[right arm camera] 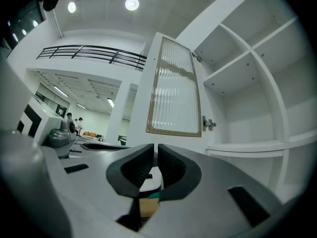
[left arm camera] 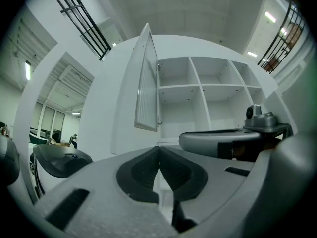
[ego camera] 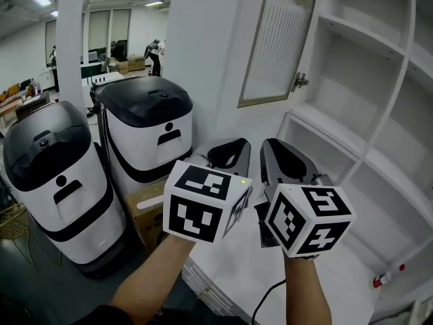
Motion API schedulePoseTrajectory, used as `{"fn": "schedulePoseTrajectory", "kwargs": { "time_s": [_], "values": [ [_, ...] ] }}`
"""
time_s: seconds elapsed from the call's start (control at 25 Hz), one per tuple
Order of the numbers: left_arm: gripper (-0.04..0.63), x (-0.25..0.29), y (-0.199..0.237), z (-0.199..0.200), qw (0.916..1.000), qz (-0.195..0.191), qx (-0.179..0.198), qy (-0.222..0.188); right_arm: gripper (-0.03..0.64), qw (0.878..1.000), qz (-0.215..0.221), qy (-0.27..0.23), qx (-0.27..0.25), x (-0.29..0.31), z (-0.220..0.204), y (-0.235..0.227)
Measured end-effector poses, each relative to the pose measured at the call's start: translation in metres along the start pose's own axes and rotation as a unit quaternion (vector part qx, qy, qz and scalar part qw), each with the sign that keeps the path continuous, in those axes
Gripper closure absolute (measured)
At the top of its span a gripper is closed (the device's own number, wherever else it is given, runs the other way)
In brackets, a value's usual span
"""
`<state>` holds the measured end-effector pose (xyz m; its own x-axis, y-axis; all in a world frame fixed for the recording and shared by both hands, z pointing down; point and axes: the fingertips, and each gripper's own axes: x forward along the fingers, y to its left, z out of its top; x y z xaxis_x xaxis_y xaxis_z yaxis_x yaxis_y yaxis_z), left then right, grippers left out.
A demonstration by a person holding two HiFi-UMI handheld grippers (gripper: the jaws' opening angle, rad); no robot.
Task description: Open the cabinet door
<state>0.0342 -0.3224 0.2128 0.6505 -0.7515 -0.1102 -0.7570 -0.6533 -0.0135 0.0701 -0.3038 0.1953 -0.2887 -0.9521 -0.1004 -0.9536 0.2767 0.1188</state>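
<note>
**Subject.** The cabinet door [ego camera: 281,39] stands swung out from the white cabinet [ego camera: 358,59], at about 12 o'clock above both tools in the head view. It hangs on a metal hinge [ego camera: 300,81] at its 5 o'clock corner. The compartments behind it are exposed, so the opening appears largely done.

**Tools.** The left gripper [ego camera: 230,145] has its jaws pressed together with nothing between them. The right gripper [ego camera: 283,147] has its jaws nearly together, a thin slit between the pads, also with nothing between them. Both sit below the door and clear of it, side by side.

**Handling, as judged.**
- The door is a slim pale frame around a ribbed translucent pane, so it is probably light and should swing freely on the hinge.
- The frame looks stiff. The pane is likely fragile and should take no load.
- The frame finish looks smooth, so pads may slip on it.
- No knob or pull shows in any view.

**Hold point, as judged.** The best hold is the frame's free vertical edge, near the 7 o'clock corner in the right gripper view, farthest from the hinge. A pinch across the frame's thickness there gives the most leverage and stays off the pane.
</note>
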Motion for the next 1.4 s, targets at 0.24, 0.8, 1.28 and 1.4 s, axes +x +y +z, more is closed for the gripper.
{"fn": "schedulePoseTrajectory", "kwargs": {
  "time_s": [0.24, 0.8, 1.28, 1.4],
  "values": [
    [0.584, 0.006, -0.032, -0.008, 0.9999, -0.008, -0.006, 0.01, 0.584, 1.0, -0.017, 0.012, 0.001, -0.028, -0.008, -0.023],
    [0.584, 0.012, -0.1, -0.011, 0.9991, -0.041, 0.003, 0.013, 0.592, 0.999, -0.05, 0.018, 0.007, -0.083, -0.016, -0.063],
    [0.584, 0.012, -0.112, -0.007, 0.9987, -0.049, 0.01, 0.013, 0.592, 0.998, -0.052, 0.014, 0.011, -0.093, -0.012, -0.066],
    [0.584, 0.011, -0.11, -0.007, 0.9987, -0.048, 0.011, 0.014, 0.592, 0.999, -0.05, 0.013, 0.01, -0.093, -0.012, -0.063]
  ]
}}
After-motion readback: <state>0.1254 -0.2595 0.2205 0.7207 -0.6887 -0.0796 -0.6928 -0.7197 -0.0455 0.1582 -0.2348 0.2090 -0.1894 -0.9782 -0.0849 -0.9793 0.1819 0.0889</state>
